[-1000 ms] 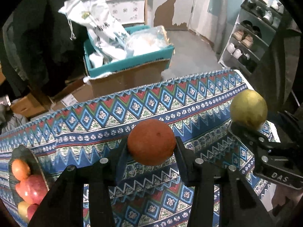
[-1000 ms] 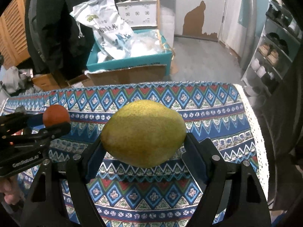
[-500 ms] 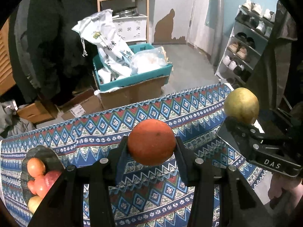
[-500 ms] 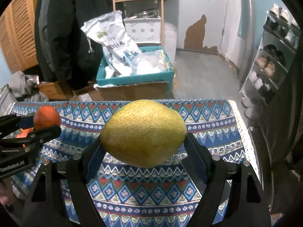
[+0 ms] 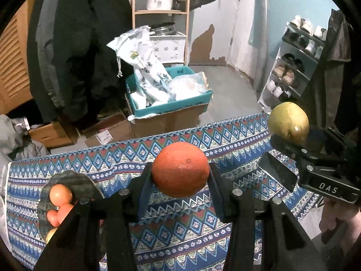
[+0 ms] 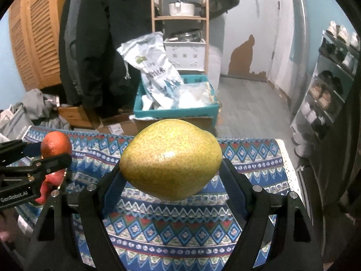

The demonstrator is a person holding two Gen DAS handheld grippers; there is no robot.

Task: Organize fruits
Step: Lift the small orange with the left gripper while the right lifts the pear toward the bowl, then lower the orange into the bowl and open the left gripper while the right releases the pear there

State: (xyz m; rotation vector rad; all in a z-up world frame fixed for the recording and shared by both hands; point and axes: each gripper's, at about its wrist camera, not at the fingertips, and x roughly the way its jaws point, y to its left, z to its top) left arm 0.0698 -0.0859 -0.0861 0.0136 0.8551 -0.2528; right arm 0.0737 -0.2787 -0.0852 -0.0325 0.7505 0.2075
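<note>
The left claw (image 5: 180, 169) is squeezing an orange (image 5: 180, 169) between its two black fingers (image 5: 144, 187). The orange is sitting up in the air, above the worktop (image 5: 225, 230), which is wearing a blue cloth with red and white diamond shapes.

The right claw (image 6: 171, 160) is gripping a yellow-green pear (image 6: 171, 159) lying on its side between its fingers. The pear is also hanging in the air over the patterned cloth. In the left wrist view, the pear (image 5: 288, 122) and the right claw (image 5: 291, 135) are showing over on the right side, with a person's hand (image 5: 340, 223) holding the tool from below. In the right wrist view, the orange (image 6: 56, 144) and the left claw (image 6: 52, 151) are showing on the left side. The two fruits are well apart.

A dark plate (image 5: 67, 180) is sitting on the worktop near its left end. It is holding a pile of fruit (image 5: 60, 203): an orange one on top, red ones under it and a yellow one at the bottom, partly hidden behind the claw.

Behind the worktop, a teal box (image 5: 176, 103) is resting on a cardboard box on the floor, with a white bag (image 5: 144, 63) sticking out of it. A shoe rack (image 5: 295, 67) is standing by the blue wall on the right.
</note>
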